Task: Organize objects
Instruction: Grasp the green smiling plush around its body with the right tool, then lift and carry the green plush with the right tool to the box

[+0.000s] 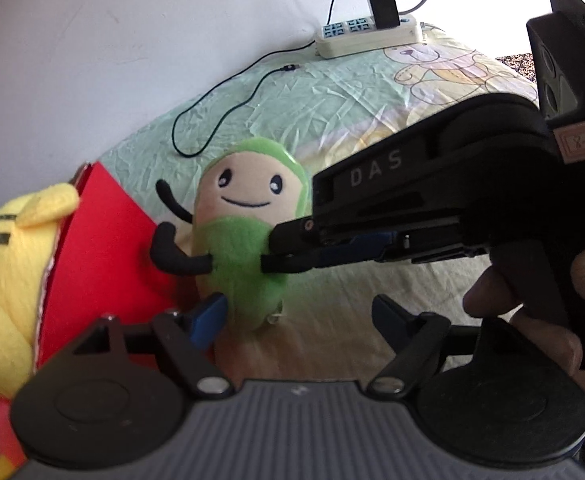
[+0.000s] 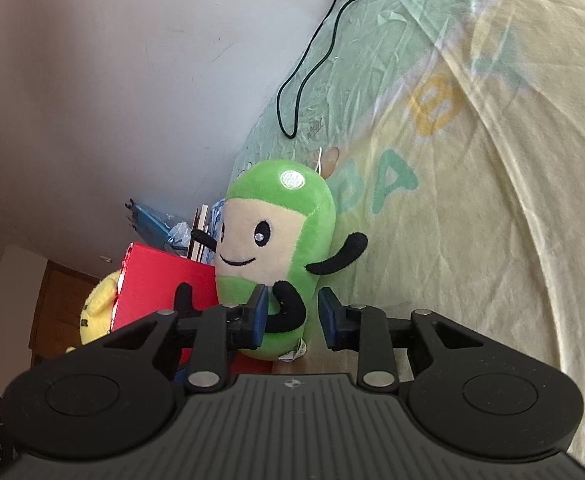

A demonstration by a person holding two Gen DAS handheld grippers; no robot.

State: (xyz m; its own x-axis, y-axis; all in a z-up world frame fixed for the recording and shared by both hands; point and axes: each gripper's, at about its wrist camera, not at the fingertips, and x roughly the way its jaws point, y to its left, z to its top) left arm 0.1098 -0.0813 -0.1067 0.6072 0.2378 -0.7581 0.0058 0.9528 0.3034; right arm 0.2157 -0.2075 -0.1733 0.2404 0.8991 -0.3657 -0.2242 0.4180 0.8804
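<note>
Green plush (image 2: pixel 276 256) upright on bed (image 2: pixel 472 240), beside red box (image 2: pixel 160 284). Right hand-held gripper (image 2: pixel 292 316) narrowly parted around its black arm; left hand-held gripper (image 1: pixel 296 316) half-open, empty. Yellow plush (image 1: pixel 8 280) boxed already; green one pending.

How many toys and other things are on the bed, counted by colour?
Green: 1, the green plush toy
Yellow: 1, the yellow plush toy
Red: 1, the red box
White: 1, the power strip
Black: 1, the cable
Total: 5
</note>
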